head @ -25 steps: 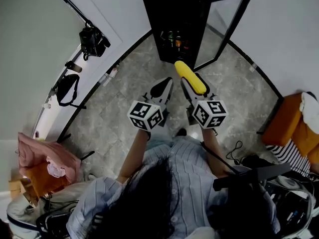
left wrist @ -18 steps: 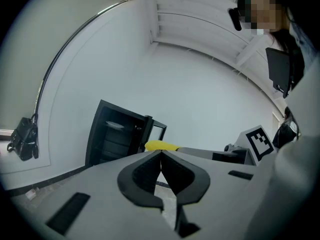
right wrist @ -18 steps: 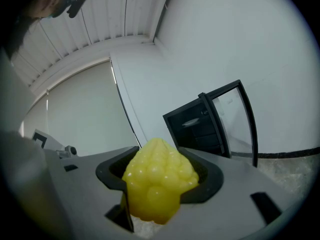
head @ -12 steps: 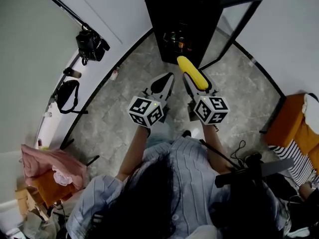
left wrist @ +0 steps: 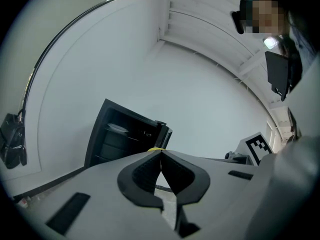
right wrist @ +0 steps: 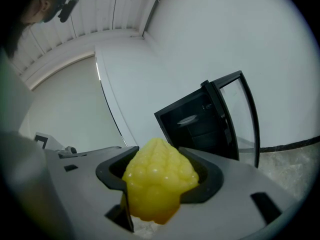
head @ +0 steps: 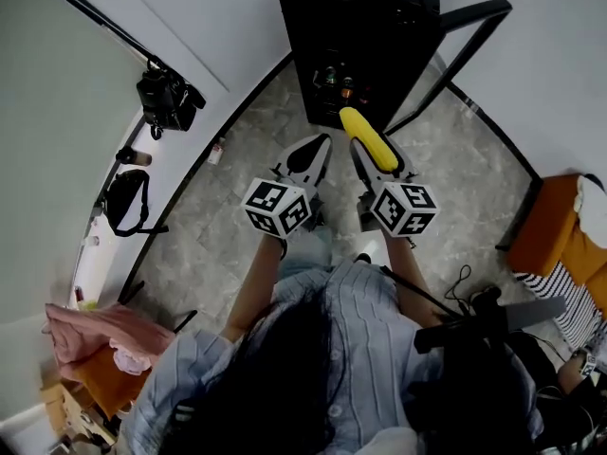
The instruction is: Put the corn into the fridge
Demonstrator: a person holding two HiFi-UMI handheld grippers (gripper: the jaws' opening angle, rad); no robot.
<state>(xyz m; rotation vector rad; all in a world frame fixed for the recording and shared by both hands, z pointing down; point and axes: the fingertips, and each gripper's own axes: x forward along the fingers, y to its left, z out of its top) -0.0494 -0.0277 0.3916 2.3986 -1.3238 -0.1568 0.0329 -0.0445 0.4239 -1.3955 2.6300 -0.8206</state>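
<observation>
A yellow corn cob [head: 368, 137] [right wrist: 157, 184] is clamped in my right gripper [head: 365, 150] [right wrist: 159, 176], its tip pointing toward the black fridge [head: 356, 36] [right wrist: 200, 124]. The fridge stands ahead with its glass door [head: 455, 55] [right wrist: 240, 119] swung open to the right; shelves with bottles show inside. My left gripper [head: 311, 157] [left wrist: 161, 159] hangs beside the right one, jaws pressed together with nothing between them. The fridge [left wrist: 125, 136] also shows in the left gripper view, a little way ahead.
A grey tiled floor [head: 237, 216] lies between me and the fridge. A camera on a stand [head: 166, 98] and a black bag [head: 128, 197] line the left wall. An orange seat [head: 555, 245] sits at the right, cables and gear near it.
Both grippers and the corn have drawn slightly closer to the fridge, which now looms larger in the head view. The grip on the corn is unchanged.
</observation>
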